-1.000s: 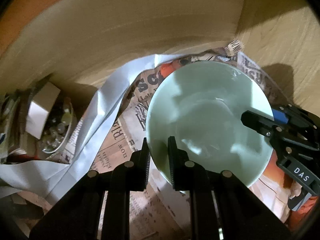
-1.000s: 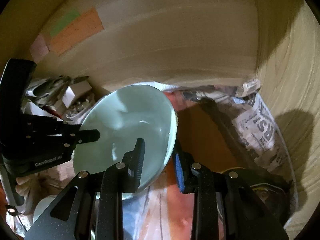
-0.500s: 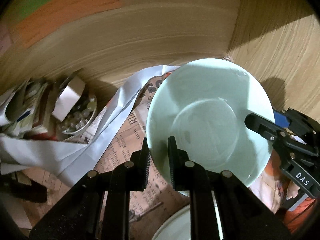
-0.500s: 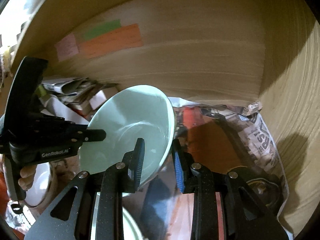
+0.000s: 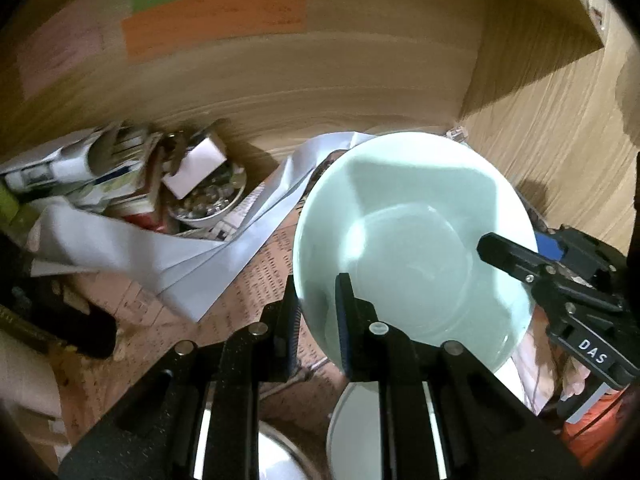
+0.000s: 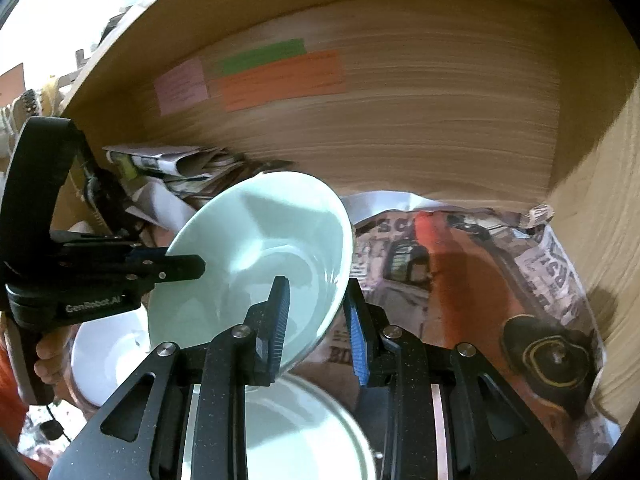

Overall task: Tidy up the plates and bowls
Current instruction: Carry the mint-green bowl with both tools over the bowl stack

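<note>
A pale green bowl point(image 5: 412, 240) hangs tilted above the newspaper-lined shelf, gripped at two places on its rim. My left gripper point(image 5: 316, 312) is shut on the near rim, one finger inside the bowl and one outside. My right gripper point(image 6: 316, 320) is shut on the bowl point(image 6: 256, 248) at the opposite rim, its blue pad on the outer wall. The right gripper point(image 5: 520, 246) shows at the bowl's right edge in the left wrist view. The left gripper point(image 6: 180, 260) reaches in from the left in the right wrist view, with a person's hand point(image 6: 48, 360) on its handle.
A white plate point(image 6: 300, 432) lies under the bowl and a white bowl point(image 6: 108, 352) sits to the left. A glass dish of beads point(image 5: 208, 204), folded papers point(image 5: 80, 168) and a white paper strip point(image 5: 192, 256) crowd the left. A dark round object point(image 6: 548, 352) lies right. Wooden walls point(image 6: 400, 120) close the back and right.
Both grippers have pulled back and risen with the bowl held between them. The coloured notes on the back wall and the white dishes below have come into view.
</note>
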